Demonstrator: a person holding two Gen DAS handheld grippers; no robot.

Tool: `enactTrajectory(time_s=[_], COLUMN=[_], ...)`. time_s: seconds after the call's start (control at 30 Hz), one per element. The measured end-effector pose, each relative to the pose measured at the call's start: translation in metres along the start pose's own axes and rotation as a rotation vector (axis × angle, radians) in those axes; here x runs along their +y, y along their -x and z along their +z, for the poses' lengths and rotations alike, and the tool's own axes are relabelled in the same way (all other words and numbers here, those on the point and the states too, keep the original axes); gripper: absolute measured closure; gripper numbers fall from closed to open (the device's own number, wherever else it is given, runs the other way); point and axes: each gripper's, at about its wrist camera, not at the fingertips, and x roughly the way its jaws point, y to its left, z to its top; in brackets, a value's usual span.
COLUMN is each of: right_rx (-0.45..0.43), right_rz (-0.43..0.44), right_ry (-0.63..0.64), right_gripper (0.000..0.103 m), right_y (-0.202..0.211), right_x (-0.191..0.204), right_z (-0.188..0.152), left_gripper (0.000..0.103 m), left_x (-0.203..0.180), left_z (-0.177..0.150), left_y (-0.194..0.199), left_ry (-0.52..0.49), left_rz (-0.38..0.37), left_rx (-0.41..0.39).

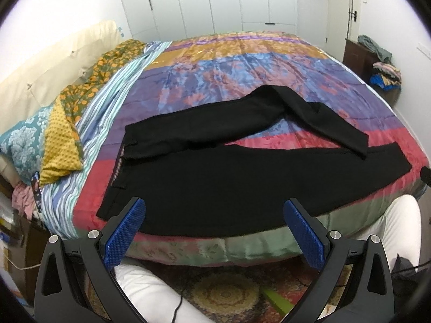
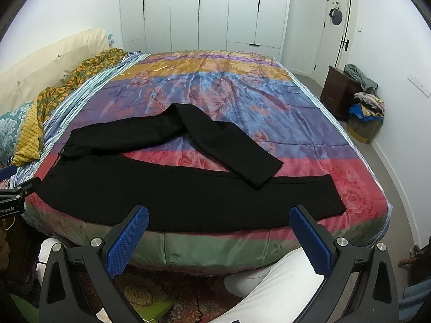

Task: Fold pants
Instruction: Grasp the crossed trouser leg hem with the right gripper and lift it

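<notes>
Black pants lie on the colourful bedspread, waistband to the left. The near leg runs flat along the front edge of the bed. The far leg is bent back on itself, and its cuff crosses onto the near leg at the right. My left gripper hovers open over the near edge by the waist end, holding nothing. My right gripper is open too, above the near leg's lower edge, also holding nothing. The left gripper's body shows at the left edge of the right wrist view.
Pillows and a beige headboard line the left side. White wardrobes stand behind the bed. A dark cabinet with heaped clothes stands by the right wall. A person's white-trousered legs and a patterned rug are below.
</notes>
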Motion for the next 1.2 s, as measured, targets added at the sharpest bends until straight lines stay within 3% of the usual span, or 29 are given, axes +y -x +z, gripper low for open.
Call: enactTrajectory(time_s=[0.13, 0.23, 0.3, 0.33, 0.4, 0.5, 0.57, 0.67, 0.7, 0.77, 0.8, 0.87, 0.93, 1.07, 1.1, 1.13, 1.2], right_rx=[-0.026, -0.116, -0.216, -0.220, -0.109, 0.028, 0.145, 0.265, 0.282, 0.297, 0.291, 0.244, 0.187, 0.062, 0.072, 0.088, 0.063], right_rz=[0.010, 0.035, 0.038, 0.032, 0.000, -0.033, -0.021, 0.011, 0.036, 0.054, 0.050, 0.112, 0.119, -0.011, -0.022, -0.047, -0.226], right_ry=[0.001, 0.035, 0.120, 0.164, 0.259, 0.354, 0.423, 0.436, 0.408, 0.367, 0.350, 0.301, 0.272, 0.193, 0.154, 0.110, 0.015], right_gripper=[0.000, 0.000, 0.000, 0.000, 0.001, 0.014, 0.017, 0.042, 0.055, 0.091, 0.098, 0.098, 0.098, 0.097, 0.091, 0.065, 0.033], right_y=[0.002, -0.005, -0.024, -0.043, -0.110, -0.191, -0.245, -0.297, -0.304, -0.302, -0.292, -0.259, -0.232, -0.234, -0.252, -0.271, -0.307], right_x=[-0.002, -0.004, -0.005, -0.008, -0.022, -0.041, -0.051, -0.067, -0.074, -0.084, -0.088, -0.099, -0.118, -0.180, -0.199, -0.217, -0.255], right_z=[0.000, -0.001, -0.001, 0.000, 0.006, 0.013, 0.013, 0.011, 0.014, 0.030, 0.045, 0.089, 0.144, 0.275, 0.302, 0.321, 0.340], left_gripper=[0.001, 0.001, 0.001, 0.001, 0.000, 0.001, 0.001, 0.001, 0.001, 0.001, 0.000, 0.001, 0.001, 0.001, 0.001, 0.001, 0.001], left_x=[0.002, 0.006, 0.006, 0.006, 0.005, 0.005, 0.005, 0.005, 0.005, 0.004, 0.004, 0.003, 0.000, -0.014, -0.017, -0.019, -0.020], left_z=[0.002, 0.004, 0.006, 0.007, 0.009, 0.011, 0.013, 0.015, 0.016, 0.018, 0.019, 0.023, 0.029, 0.047, 0.051, 0.056, 0.060], left_y=[0.003, -0.001, -0.007, -0.009, -0.011, -0.015, -0.022, -0.036, -0.041, -0.049, -0.052, -0.059, -0.067, -0.080, -0.080, -0.080, -0.080], left_ry=[0.019, 0.036, 0.038, 0.036, 0.029, 0.032, 0.041, 0.049, 0.048, 0.044, 0.042, 0.042, 0.042, 0.027, 0.027, 0.031, 0.040], left_rz=[0.001, 0.003, 0.001, 0.001, 0.009, 0.021, 0.024, 0.027, 0.031, 0.038, 0.040, 0.036, 0.019, -0.014, -0.021, -0.031, -0.034], left_rx=[-0.015, -0.017, -0.002, 0.001, -0.002, 0.005, 0.028, 0.074, 0.087, 0.104, 0.110, 0.122, 0.130, 0.128, 0.121, 0.111, 0.106])
